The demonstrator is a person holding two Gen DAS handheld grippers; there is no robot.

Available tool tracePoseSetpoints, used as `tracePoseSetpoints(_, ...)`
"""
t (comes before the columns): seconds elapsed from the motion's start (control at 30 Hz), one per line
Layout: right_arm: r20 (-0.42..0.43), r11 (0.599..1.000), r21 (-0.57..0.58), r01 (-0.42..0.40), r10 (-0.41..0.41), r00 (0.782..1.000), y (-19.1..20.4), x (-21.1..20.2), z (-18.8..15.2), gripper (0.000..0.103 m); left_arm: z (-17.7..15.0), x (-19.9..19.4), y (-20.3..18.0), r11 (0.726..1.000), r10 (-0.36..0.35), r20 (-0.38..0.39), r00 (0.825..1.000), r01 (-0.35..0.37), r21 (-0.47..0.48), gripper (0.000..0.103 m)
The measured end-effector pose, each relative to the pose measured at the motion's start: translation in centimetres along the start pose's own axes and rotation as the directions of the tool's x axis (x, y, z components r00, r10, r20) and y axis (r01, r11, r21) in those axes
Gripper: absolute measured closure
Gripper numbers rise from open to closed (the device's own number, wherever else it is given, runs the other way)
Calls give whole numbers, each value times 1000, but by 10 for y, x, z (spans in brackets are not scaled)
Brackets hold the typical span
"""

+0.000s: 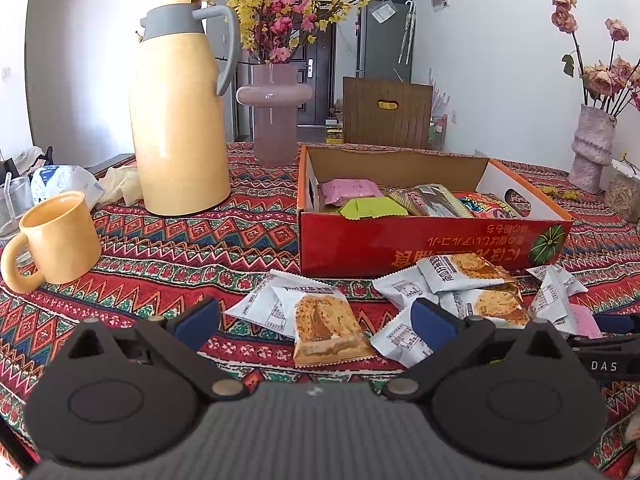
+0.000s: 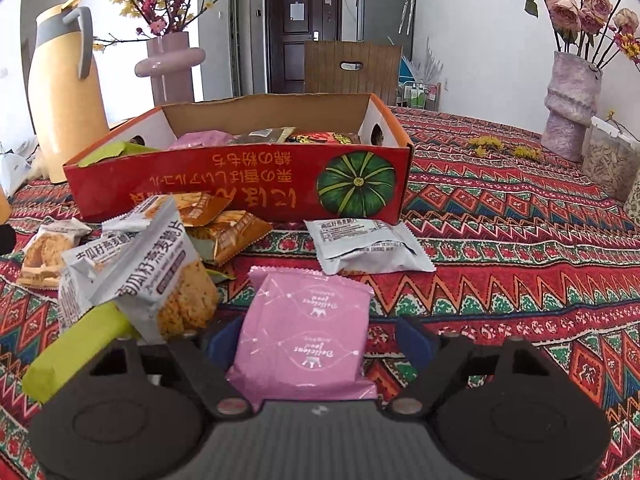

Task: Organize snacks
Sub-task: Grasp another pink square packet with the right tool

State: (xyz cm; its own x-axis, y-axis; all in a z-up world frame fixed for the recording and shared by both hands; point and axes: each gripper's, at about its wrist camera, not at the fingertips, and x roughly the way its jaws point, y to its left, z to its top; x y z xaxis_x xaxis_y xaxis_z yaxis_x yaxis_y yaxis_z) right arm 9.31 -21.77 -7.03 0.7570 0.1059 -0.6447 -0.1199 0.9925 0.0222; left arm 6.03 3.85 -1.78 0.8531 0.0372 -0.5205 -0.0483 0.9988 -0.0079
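A red cardboard box stands open on the patterned tablecloth, with several snack packets inside. More grey and orange oat-crisp packets lie scattered in front of it. My left gripper is open, its blue pads wide apart on either side of one of these packets. A pink packet lies flat between the fingers of my right gripper. The right pad stands clear of the packet, so the jaws are open around it. A green packet lies at the lower left.
A yellow thermos, a yellow mug and a glass stand at the left. A purple vase with flowers is behind the box, another vase at the far right. A grey packet lies alone right of the pile.
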Motion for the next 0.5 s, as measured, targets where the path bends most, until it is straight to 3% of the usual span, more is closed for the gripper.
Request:
tracePoseSetpoints(0.1, 7, 1000, -11, -27, 27, 1000, 1, -4, -1, 42, 0, 1, 1, 1000, 1, -4, 1000, -1, 0, 0)
tracePoseSetpoints(0.3, 69, 998, 11, -65, 64, 996, -5, -20, -1, 42, 0, 3, 3, 1000, 15, -8, 1000, -15, 1, 0)
tracePoseSetpoints(0.5, 166, 998, 56, -33, 23, 986, -22, -37, 6, 42, 4, 15, 3, 999, 48, -35, 998, -49, -17, 0)
